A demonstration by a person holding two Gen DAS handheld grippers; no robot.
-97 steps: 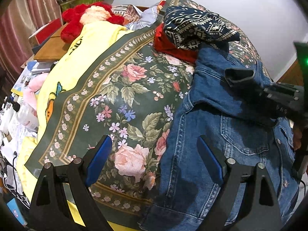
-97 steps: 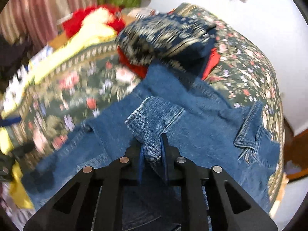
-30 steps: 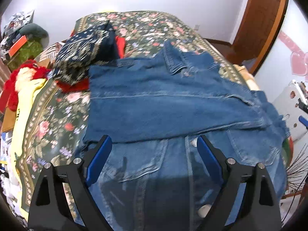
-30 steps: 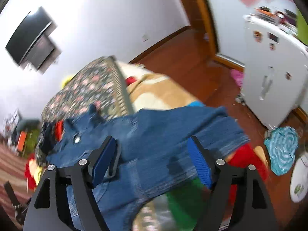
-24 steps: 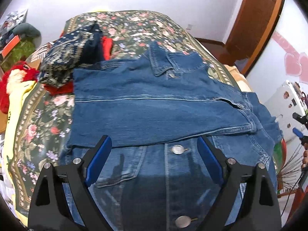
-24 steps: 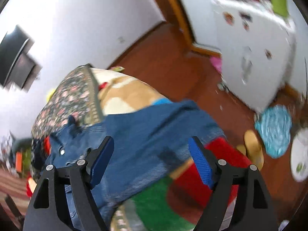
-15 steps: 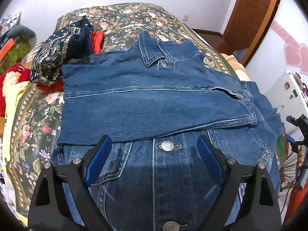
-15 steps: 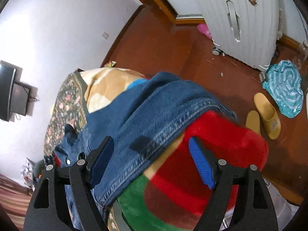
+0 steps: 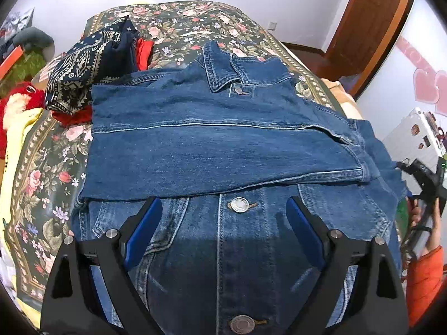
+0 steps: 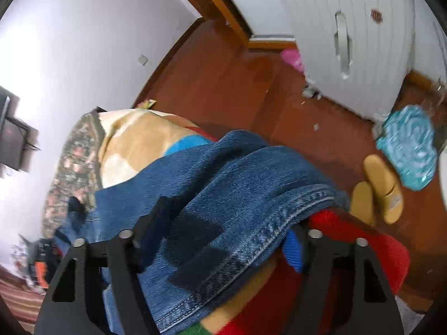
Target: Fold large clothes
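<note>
Here, stitched denim jacket (image 9: 223,145) — floral bedspread (image 9: 178,22)

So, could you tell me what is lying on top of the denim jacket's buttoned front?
One sleeve is folded straight across the denim jacket, below the collar. It hides the chest; only two buttons below it show. The left gripper hovers open above.

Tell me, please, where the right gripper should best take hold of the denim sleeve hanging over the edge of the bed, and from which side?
Probably at the cuff hem of the sleeve, coming in from the bed's edge. That stitched edge droops free over the red blanket and already lies between the open fingers of the right gripper, so one finger can slide beneath it.
</note>
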